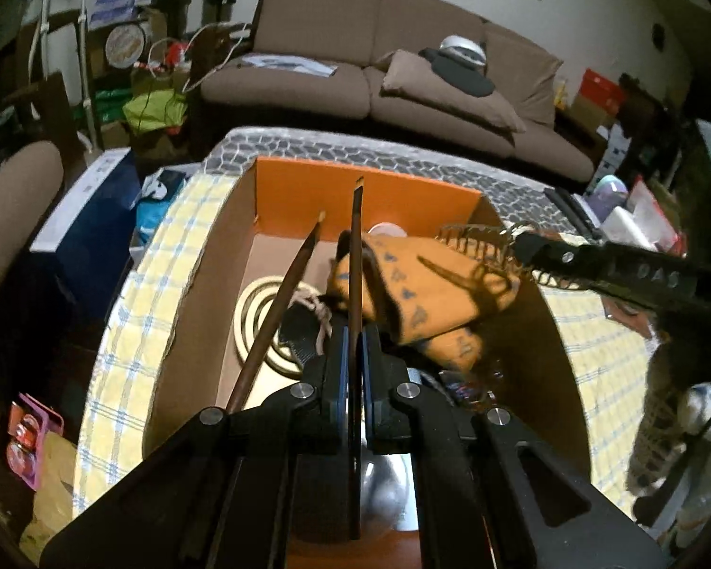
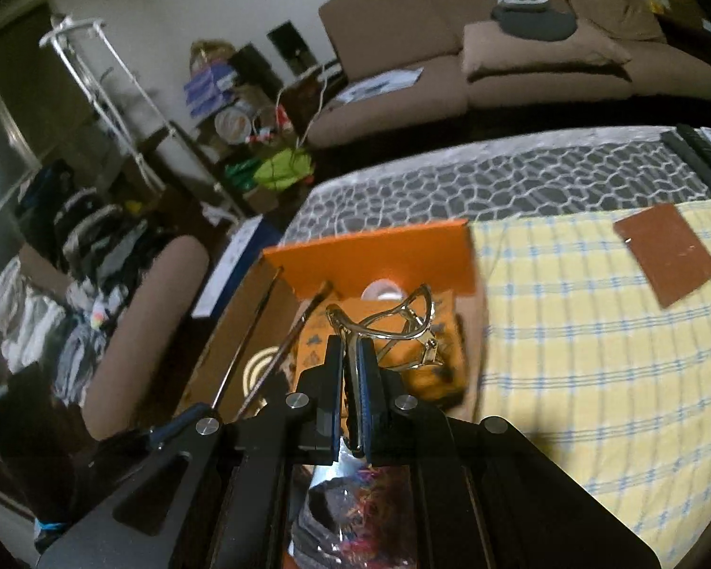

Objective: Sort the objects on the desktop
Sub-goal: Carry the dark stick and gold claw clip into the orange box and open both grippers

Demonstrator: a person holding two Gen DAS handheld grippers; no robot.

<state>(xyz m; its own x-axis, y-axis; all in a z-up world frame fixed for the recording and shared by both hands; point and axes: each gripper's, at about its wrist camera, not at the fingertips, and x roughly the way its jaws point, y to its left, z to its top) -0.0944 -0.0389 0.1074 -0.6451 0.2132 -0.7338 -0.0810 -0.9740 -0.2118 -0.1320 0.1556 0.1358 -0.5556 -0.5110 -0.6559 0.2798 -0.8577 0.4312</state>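
Observation:
My left gripper (image 1: 355, 332) is shut on a thin dark stick (image 1: 355, 256) that points up over an open cardboard box (image 1: 204, 284) with an orange flap. A second brown stick (image 1: 284, 303) slants beside it; I cannot tell whether it is held. My right gripper (image 2: 350, 346) is shut on a gold hair claw clip (image 2: 393, 322), also above the box. In the left wrist view the right gripper (image 1: 526, 242) comes in from the right with the clip (image 1: 474, 237). Inside the box lie an orange patterned pouch (image 1: 431, 284), a cream coil (image 1: 256, 313) and a black comb (image 1: 298, 332).
The box stands on a table with a yellow checked cloth (image 2: 569, 355). A brown flat card (image 2: 663, 256) lies at the cloth's far right. A shiny bag of coloured bits (image 2: 355, 498) sits under the right gripper. A brown sofa (image 1: 355, 47) stands behind the table.

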